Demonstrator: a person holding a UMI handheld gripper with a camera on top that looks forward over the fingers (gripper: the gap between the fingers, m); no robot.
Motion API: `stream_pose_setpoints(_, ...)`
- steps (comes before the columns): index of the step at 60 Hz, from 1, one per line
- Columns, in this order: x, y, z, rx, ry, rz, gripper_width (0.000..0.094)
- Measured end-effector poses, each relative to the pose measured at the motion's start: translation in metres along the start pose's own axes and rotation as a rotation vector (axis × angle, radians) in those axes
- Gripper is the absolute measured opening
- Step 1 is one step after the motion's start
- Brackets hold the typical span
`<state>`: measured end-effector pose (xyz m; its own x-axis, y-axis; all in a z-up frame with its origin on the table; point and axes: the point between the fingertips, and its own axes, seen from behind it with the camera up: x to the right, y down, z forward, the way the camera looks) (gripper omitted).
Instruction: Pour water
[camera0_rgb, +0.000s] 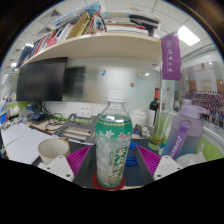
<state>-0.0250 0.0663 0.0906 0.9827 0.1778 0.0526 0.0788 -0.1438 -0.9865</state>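
Standing between the gripper (111, 163) fingers, just above the desk (25, 140) near edge: green-labelled bottle (112, 140), white cap on. Fingers are pressing its lower sides. Thin plastic, likely water-heavy, slippery, crushable; hold mid-label. White cup (53, 150) is waiting nearby.

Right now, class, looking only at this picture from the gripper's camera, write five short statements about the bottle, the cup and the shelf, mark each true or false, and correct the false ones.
1. The bottle stands upright between the fingers of the gripper. True.
2. The bottle has a red cap. False: its cap is white.
3. A pale cup stands on the table beside the bottle. True.
4. The shelf above the table holds nothing. False: books are lined along it.
5. The bottle lies on its side. False: it stands upright.
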Motion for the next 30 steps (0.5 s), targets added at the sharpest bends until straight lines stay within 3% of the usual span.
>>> stream_pose_setpoints(14,0.002,0.008,-0.099,-0.110,0.052,-0.049,0.0861)
stream_pose_setpoints(30,-0.086,-0.072,-0.191,-0.126,0.026,0.110,0.0862)
